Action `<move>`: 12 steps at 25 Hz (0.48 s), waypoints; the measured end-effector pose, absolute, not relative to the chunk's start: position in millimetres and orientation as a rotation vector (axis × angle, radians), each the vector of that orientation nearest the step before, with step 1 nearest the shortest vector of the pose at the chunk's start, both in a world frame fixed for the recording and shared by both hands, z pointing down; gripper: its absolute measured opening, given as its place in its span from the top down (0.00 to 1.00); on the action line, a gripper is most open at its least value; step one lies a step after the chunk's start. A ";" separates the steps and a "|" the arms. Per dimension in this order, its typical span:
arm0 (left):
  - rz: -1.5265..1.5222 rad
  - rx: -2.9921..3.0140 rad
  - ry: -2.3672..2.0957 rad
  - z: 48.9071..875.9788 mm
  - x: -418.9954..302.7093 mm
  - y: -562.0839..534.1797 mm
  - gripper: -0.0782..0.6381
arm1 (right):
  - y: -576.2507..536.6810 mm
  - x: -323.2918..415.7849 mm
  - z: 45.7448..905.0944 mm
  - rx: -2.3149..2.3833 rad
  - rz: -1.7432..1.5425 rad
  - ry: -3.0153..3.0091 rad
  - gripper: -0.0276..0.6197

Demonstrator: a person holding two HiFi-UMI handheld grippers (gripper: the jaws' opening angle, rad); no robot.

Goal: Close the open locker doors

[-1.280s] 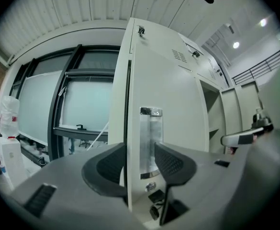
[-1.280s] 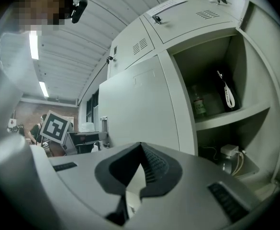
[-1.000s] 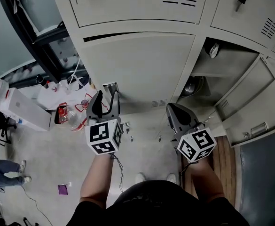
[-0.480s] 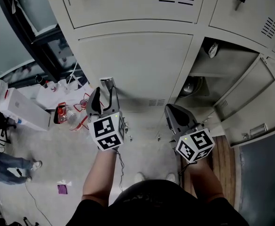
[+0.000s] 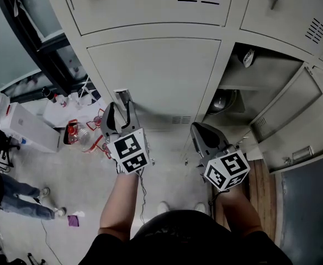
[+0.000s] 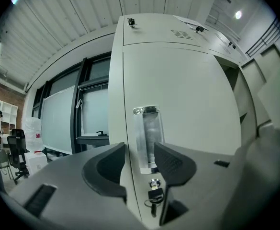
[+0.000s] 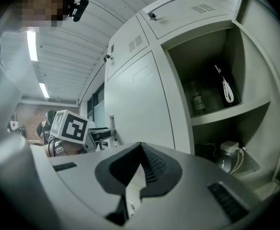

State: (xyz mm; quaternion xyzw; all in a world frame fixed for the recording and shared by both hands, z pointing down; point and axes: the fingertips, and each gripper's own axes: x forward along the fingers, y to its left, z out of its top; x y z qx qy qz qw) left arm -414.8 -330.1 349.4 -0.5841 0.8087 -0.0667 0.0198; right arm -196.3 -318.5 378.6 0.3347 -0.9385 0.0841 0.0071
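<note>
Clear handle (image 6: 148, 128) framed by parted left tongs (image 6: 140, 150), key (image 6: 154, 195) visible only there; right tongs (image 7: 140, 150) closed, empty.

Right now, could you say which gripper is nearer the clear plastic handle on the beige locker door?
Left: the left gripper sits just before the handle; right gripper off beside the open locker.
</note>
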 end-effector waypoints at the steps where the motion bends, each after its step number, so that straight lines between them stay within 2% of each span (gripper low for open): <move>1: -0.205 -1.815 2.509 349.3 -414.7 -330.3 0.62 | -318.7 -195.5 378.4 1.046 0.263 -2.936 0.96; 12: -0.177 -1.876 2.469 345.6 -408.1 -321.9 0.62 | -313.7 -191.2 372.1 1.030 0.238 -2.946 0.96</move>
